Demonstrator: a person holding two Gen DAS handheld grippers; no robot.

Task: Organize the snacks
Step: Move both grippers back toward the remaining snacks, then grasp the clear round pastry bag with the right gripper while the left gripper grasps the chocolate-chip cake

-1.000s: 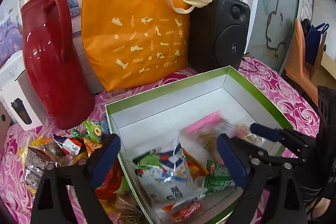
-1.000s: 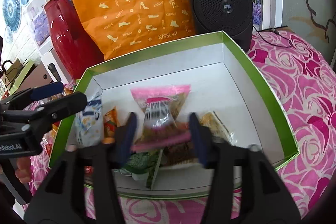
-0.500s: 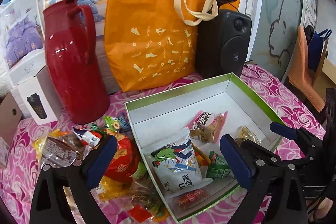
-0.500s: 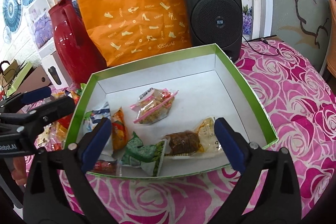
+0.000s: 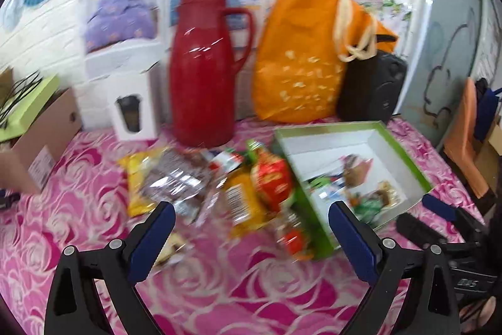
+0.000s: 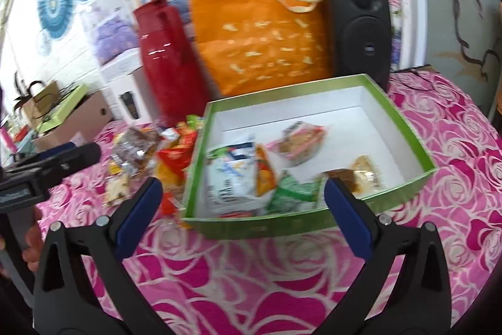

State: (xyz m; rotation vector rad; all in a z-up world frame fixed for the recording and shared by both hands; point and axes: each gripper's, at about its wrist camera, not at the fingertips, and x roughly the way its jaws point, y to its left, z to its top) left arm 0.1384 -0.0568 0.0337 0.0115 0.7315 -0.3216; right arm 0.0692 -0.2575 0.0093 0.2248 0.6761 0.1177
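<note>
A green-rimmed white box point(image 6: 411, 140) holds several snack packets, among them a pink-sealed packet point(image 6: 301, 140) and a white-and-blue bag point(image 6: 229, 175). Left of the box lies a loose pile of snacks point(image 5: 188, 178) on the pink rose cloth, with a red packet point(image 5: 273, 178) against the box wall. My left gripper point(image 5: 251, 206) hangs open above the near edge of that pile, nothing between its fingers. My right gripper point(image 6: 243, 181) hovers over the box's near wall, its jaws opening wide with nothing between them. The picture is blurred by motion.
A red thermos jug point(image 5: 200, 77), an orange tote bag point(image 5: 298, 68) and a black speaker point(image 6: 360, 30) stand along the back. A white product box point(image 5: 131, 109) and a cardboard box point(image 5: 40, 140) sit at the back left.
My right gripper let go of the pink-sealed packet, which now lies in the box, then opened wide and drew back. My left gripper swung left, from over the box to the loose pile.
</note>
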